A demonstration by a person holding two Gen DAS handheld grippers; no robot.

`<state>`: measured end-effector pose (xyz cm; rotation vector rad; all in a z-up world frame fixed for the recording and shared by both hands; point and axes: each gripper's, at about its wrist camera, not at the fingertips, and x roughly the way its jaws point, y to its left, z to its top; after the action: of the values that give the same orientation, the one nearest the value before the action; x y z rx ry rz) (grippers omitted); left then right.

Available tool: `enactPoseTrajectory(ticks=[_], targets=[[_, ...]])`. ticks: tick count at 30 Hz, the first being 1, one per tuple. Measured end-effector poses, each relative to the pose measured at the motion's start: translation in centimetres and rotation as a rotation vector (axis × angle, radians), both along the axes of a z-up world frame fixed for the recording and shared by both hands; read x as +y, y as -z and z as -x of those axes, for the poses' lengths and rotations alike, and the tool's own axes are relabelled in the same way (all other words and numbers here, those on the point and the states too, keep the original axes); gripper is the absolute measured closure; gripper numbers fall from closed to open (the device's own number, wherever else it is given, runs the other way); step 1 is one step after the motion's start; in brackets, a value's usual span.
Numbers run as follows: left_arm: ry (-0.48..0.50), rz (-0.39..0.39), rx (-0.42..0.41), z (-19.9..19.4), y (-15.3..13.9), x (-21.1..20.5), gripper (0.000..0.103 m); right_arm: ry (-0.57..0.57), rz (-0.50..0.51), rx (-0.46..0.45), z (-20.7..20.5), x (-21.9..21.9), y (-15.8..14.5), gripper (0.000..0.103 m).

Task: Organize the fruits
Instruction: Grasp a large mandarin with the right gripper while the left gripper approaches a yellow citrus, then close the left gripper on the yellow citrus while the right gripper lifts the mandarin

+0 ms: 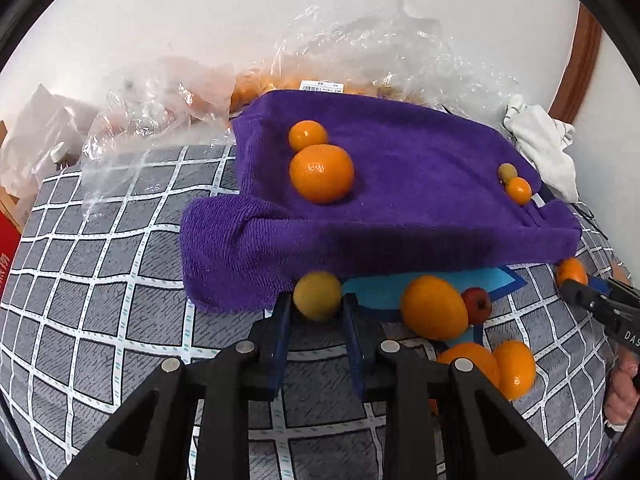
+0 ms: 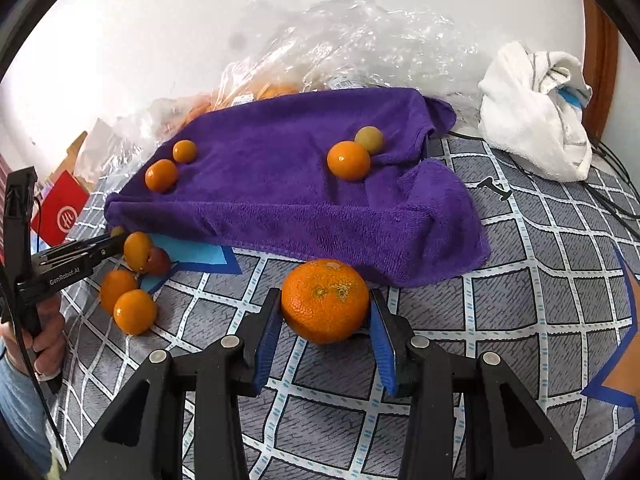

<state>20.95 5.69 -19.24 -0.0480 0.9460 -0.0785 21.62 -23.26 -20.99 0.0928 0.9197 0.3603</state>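
The left gripper [image 1: 317, 306] is pinching a small yellow-green fruit [image 1: 317, 295] between its blue pads, right at the towel's near edge, while the right gripper [image 2: 325, 312] is clamping a large tangerine [image 2: 325, 300] across its widest part, just in front of the purple towel [image 2: 280, 184]. Both fruits are likely handling as light, round and slightly yielding, so a grip across the middle is probably keeping them from rolling out; the tangerine's pebbled skin should be giving good purchase. Beyond them, the raised towel is serving as the sorting surface, carrying two pairs of fruit well apart. Behind it, clear plastic bags [image 2: 352, 40] are holding more orange fruit.
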Motion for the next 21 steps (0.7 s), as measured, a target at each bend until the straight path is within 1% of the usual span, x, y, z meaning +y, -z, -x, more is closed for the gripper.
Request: enactPoseTrajectory(ticks=[5,11,14,15,18,21], targets=[[-0.017,0.048,0.003,-0.3,0.2,0.6,0.079,-0.001,0.047,-0.008,0.0,0.5,0.0,0.061],[-0.025,0.053,0.003,-0.2,0.2,0.5,0.079,0.004,0.099,-0.015,-0.1,1.2,0.1,0.059],[-0.043,0.099,-0.003,-0.2,0.2,0.9,0.081,0.004,0.133,-0.025,0.0,1.6,0.1,0.059],[-0.046,0.115,-0.005,-0.2,0.1,1.1,0.081,0.007,0.133,-0.027,0.1,1.5,0.1,0.061],[-0.031,0.124,-0.013,0.0,0.0,1.0,0.081,0.013,0.080,-0.025,0.2,0.6,0.0,0.061],[-0.008,0.145,-0.045,0.4,-0.6,0.8,0.081,0.023,0.047,-0.032,0.3,0.0,-0.2,0.061]])
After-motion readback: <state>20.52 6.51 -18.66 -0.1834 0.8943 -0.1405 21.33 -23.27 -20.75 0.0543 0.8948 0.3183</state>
